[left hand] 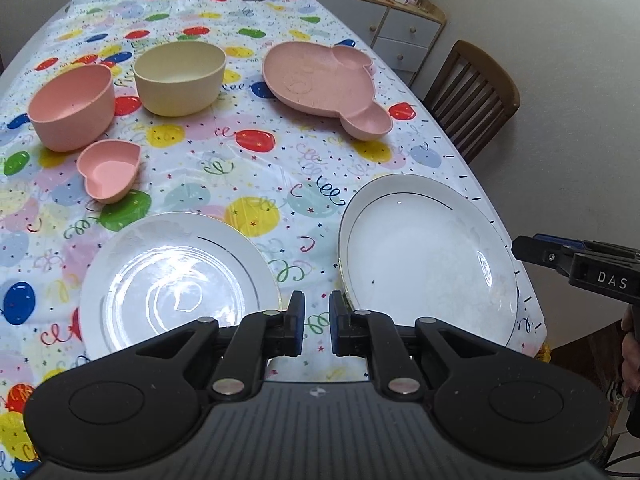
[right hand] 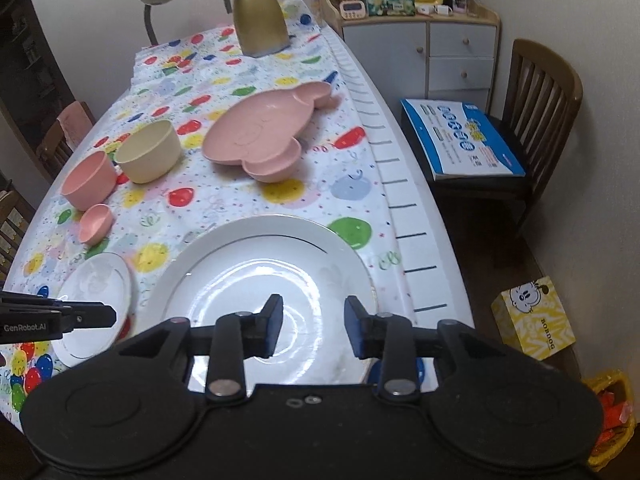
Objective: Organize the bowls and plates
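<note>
Two white plates lie at the table's near edge: a smaller plate [left hand: 176, 284] [right hand: 94, 300] on the left and a larger plate [left hand: 428, 256] [right hand: 260, 292] on the right. Behind them stand a pink bowl [left hand: 72, 106] [right hand: 90, 178], a cream bowl [left hand: 180, 78] [right hand: 148, 150], a small pink heart-shaped bowl [left hand: 110, 170] [right hand: 96, 224] and a pink divided plate [left hand: 320, 84] [right hand: 260, 132]. My left gripper [left hand: 317, 322] is open and empty, above the gap between the white plates. My right gripper [right hand: 313, 328] is open and empty over the larger plate's near side.
A gold jug [right hand: 260, 16] stands at the table's far end. A wooden chair [right hand: 536, 120] holding a blue-and-white box [right hand: 460, 140] stands right of the table, beside a cabinet [right hand: 420, 52]. A yellow box [right hand: 532, 316] sits on the floor.
</note>
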The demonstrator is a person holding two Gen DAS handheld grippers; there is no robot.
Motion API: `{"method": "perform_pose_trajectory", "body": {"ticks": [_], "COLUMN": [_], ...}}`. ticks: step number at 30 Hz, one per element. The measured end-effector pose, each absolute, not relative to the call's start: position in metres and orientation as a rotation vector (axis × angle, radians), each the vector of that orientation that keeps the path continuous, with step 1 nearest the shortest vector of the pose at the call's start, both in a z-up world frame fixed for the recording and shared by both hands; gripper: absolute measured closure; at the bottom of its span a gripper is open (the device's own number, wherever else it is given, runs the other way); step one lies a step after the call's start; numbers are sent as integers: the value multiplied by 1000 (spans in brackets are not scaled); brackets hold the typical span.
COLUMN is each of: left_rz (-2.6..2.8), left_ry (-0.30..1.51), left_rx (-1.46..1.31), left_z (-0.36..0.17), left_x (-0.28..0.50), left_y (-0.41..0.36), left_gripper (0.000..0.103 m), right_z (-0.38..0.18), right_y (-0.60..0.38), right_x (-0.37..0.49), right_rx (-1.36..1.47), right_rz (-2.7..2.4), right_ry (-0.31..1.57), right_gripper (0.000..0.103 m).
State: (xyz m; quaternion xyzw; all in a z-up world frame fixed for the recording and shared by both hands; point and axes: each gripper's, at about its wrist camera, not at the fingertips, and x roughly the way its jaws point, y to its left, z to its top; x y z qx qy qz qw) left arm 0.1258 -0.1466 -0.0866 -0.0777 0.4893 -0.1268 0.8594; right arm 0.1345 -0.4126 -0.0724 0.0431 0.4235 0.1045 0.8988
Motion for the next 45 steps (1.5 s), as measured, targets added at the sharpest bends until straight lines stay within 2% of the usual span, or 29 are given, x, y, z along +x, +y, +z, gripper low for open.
{"method": "perform_pose_trajectory", "body": {"ticks": [6, 10, 11, 13, 14, 18, 22, 24, 25, 30, 45], "left_rz": [-273, -265, -264, -250, -246, -233, -210, -203, -200, -185, -109], "left_ry": [989, 955, 946, 921, 908, 871, 837, 823, 819, 806, 951], "left_rx": [-155, -153, -154, -154, -152, -147, -140, -141, -140, -154, -219], "left_z": [-75, -67, -65, -61, -58, -50, -44, -43, -42, -44, -89], "left_x": [108, 96, 93, 87, 84, 74, 66, 62, 61, 57, 85], "left_y": [-125, -108, -103, -95, -91, -76, -63, -57, -54, -44, -19], "left_gripper": [87, 70, 67, 49, 46, 43, 33, 31, 31, 23, 22], "right_z": [-54, -45, -43, -40, -38, -31, -25, -24, -23, -23, -69], "right_y": [-384, -363, -357, -346, -341, -321, -302, -294, -290, -273, -241], "right_x": [114, 102, 99, 94, 92, 83, 76, 73, 70, 65, 84], "right_rx": [74, 72, 66, 61, 59, 51, 49, 50, 49, 27, 36], "right_rz": [223, 231, 234, 242, 245, 259, 275, 277, 277, 289, 328], "right_ry": [813, 778, 770, 755, 748, 717, 697, 691, 680, 663, 815], "right_gripper": [57, 38, 35, 32, 30, 22, 17, 10, 2, 1, 1]}}
